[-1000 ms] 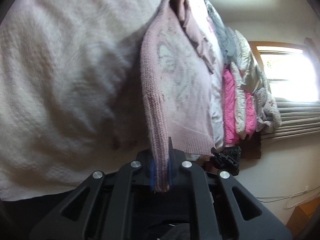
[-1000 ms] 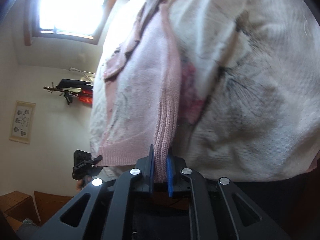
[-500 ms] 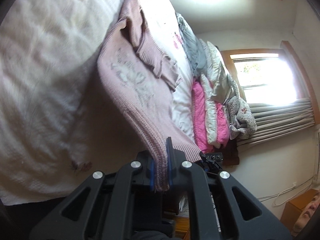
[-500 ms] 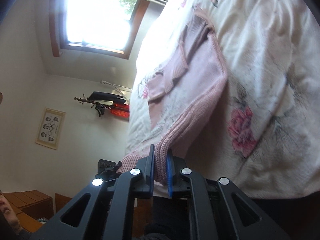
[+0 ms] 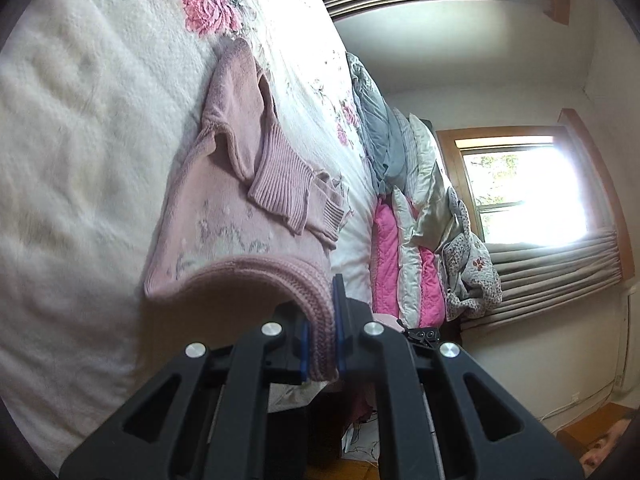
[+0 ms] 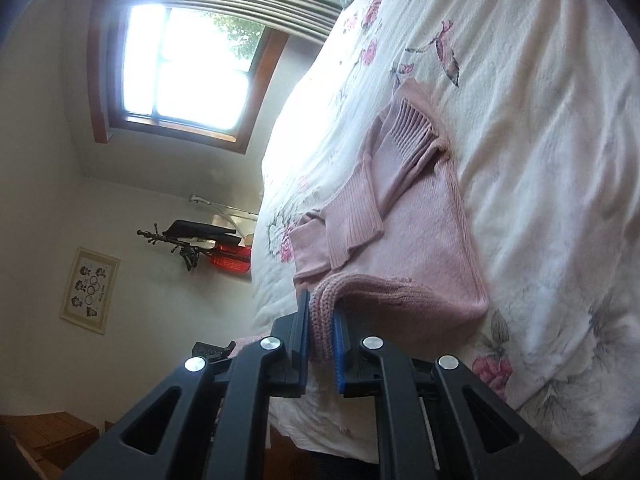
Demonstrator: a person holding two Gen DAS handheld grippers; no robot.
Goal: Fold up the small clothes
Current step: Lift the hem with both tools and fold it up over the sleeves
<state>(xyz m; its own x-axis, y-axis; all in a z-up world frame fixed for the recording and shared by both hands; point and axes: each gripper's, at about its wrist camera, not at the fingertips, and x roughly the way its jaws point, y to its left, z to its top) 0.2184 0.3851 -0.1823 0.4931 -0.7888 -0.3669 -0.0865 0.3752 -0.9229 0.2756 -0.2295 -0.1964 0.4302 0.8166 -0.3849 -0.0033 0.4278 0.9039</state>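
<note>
Sweater: a small pink knit sweater [image 5: 224, 216] lies on the bed, its body spread flat on the bedspread, with a faint pale pattern on the front.
Sleeves: both ribbed sleeves are folded in across the chest, the cuffs [image 5: 316, 208] overlapping near the middle.
Hem: the ribbed bottom edge [image 5: 280, 272] is lifted off the bedspread and curls up in an arch toward the cameras, while the upper part of the sweater lies flat.
Left hand-held gripper: the left hand-held gripper [image 5: 320, 340] is clamped narrow on one corner of the hem, the knit pinched between its blue pads.
Right hand-held gripper: the right hand-held gripper [image 6: 321, 334] is likewise closed on the other corner of the hem, a thick fold of ribbing standing between its pads.
Bed: the bedspread [image 6: 540, 160] is cream white with a print of pink roses and grey leaves; the sweater sits near the edge closest to the grippers.
Beside the sweater: in the left wrist view a row of pillows and quilts [image 5: 404, 216] in grey, white and bright pink is stacked along the far side of the bed.
Room: a bright window [image 6: 188, 64] with a wooden frame, a framed picture [image 6: 90, 290] on the pale wall, and a coat rack [image 6: 188, 240] with dark and red items on it.
</note>
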